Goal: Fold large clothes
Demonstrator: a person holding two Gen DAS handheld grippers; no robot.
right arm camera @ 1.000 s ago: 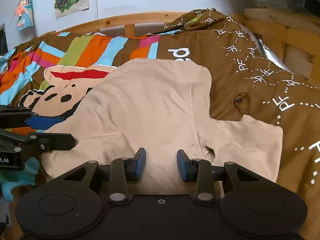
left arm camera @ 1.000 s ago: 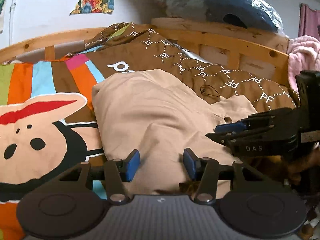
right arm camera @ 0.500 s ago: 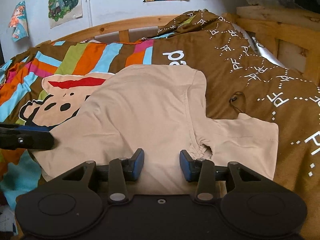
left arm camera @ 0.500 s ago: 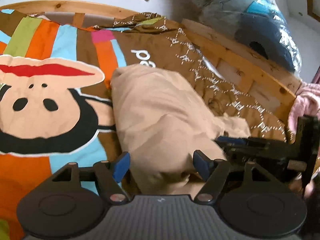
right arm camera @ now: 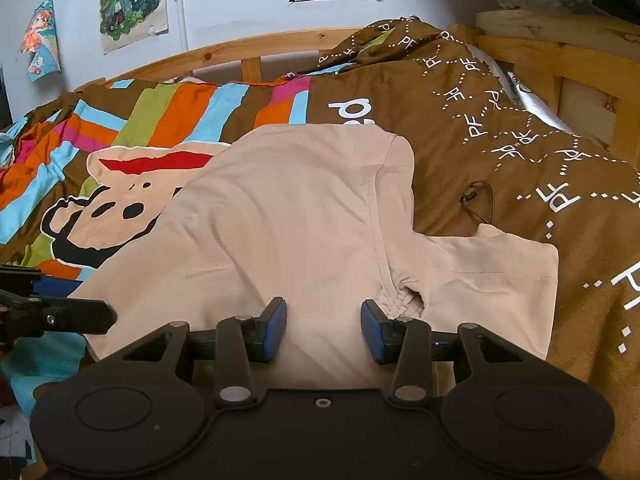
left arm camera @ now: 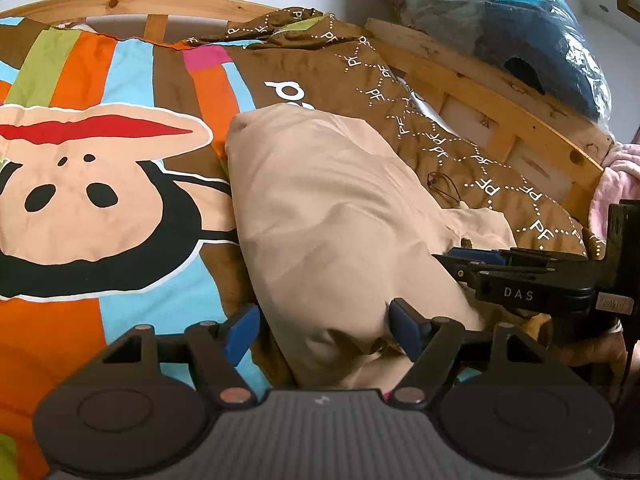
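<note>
Two grippers apart-jawed, nothing pinched: left gripper [left arm camera: 322, 330] wide astride hem of beige cotton T-shirt [right arm camera: 304, 220]; right gripper [right arm camera: 323, 326] narrower above shirt. Shirt stretches toward 12 o'clock across striped cartoon-print bedcover [left arm camera: 100, 184].

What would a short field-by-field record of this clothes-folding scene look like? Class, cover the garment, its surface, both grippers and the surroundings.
garment: beige T-shirt, spread out, one short sleeve lying flat to the side
surface: cartoon-print bedspread on a wooden bed frame
left gripper: open, shirt fabric bunched between its pads
right gripper: open, over the shirt's near edge
surroundings: posters on the wall
</note>
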